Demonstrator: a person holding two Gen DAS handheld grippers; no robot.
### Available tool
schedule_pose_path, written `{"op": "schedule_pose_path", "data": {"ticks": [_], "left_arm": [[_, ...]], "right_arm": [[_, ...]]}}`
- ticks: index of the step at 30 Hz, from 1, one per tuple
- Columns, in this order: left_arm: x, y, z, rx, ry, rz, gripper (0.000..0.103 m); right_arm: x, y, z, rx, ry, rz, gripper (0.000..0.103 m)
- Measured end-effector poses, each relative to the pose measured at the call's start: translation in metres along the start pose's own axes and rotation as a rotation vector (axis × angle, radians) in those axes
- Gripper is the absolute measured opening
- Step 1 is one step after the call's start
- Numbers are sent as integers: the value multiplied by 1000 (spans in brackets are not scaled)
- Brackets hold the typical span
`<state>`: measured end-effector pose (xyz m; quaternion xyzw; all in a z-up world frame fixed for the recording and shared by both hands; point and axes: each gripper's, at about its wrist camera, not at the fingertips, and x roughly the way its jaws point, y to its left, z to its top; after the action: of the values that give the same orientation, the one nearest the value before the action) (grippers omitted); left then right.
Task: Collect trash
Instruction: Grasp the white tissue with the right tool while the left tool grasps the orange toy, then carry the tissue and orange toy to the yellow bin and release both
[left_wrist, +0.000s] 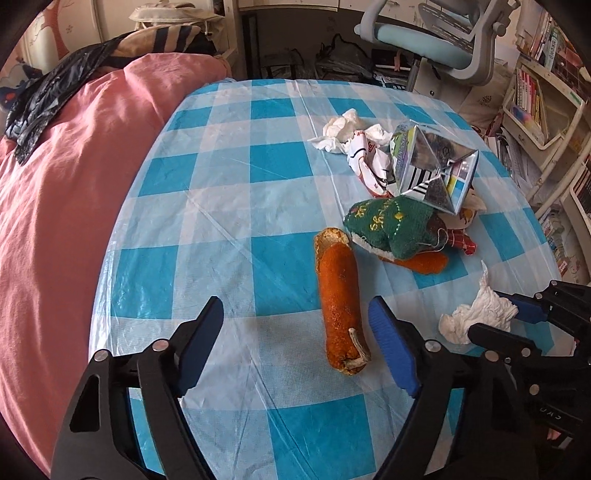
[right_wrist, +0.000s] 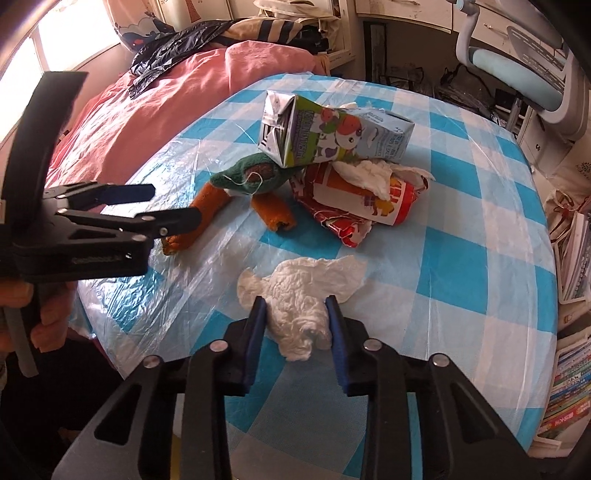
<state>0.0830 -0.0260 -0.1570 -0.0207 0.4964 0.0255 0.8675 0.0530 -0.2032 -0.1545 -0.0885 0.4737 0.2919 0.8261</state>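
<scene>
Tissue (right_wrist: 303, 314) sits crumpled between the pads (right_wrist: 255, 343) of my right gripper (right_wrist: 295, 334), both blue faces pressing its sides, so I read that as a grip on it, near the front edge of the table. To do this step well I judge I should lift straight up and slowly: the wad is soft and light, and a loose flap spreading toward the far side could drag on the plastic cover.

My left gripper (left_wrist: 295, 343) hangs with its fingers apart, holding nothing. The long orange peel (left_wrist: 341, 306) lies between them, closer to the right-hand pad but not touching either as far as I can tell. I would centre it across the peel's narrow width before squeezing; it looks stiff and curled, so it may roll.

Farther out, a green stuffed toy (right_wrist: 251, 173) lies against a second strip of peel (right_wrist: 275, 214). Behind it a milk carton (right_wrist: 332, 133) leans on a crumpled red wrapper (right_wrist: 354, 206) and more tissue, all touching in one heap.

The checked tablecloth (left_wrist: 229, 177) is thin, wrinkled blue-and-white plastic, likely slippery. Beyond it I see a pink quilt (left_wrist: 55, 192) with a dark jacket on it, a pale blue desk chair (left_wrist: 424, 44) and shelves of books at the right.
</scene>
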Motion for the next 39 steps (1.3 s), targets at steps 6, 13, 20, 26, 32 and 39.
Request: {"op": "schedule_pose_path", "data": {"ticks": [6,13,20,26,32,39], "left_arm": [[7,-6,-1,26,17,-22,59],[6,-12,0,58,15,-34,36],[5,-13,1,66,13,-49,20],[5,-13,1,66,15,-56,19],[-18,-12,4,77,-23,-42,19],[-67,-11,1,116,-125,-29,19]], "right_arm": [[2,2,2,-17,3,1,30],[2,2,3,-23,7,3,30],[3,2,4,-34,9,5,30],[2,2,4,-43,9,7,30],[-3,3,3,-54,2,21,30],[-17,14,5,-80,-34,68,30]]}}
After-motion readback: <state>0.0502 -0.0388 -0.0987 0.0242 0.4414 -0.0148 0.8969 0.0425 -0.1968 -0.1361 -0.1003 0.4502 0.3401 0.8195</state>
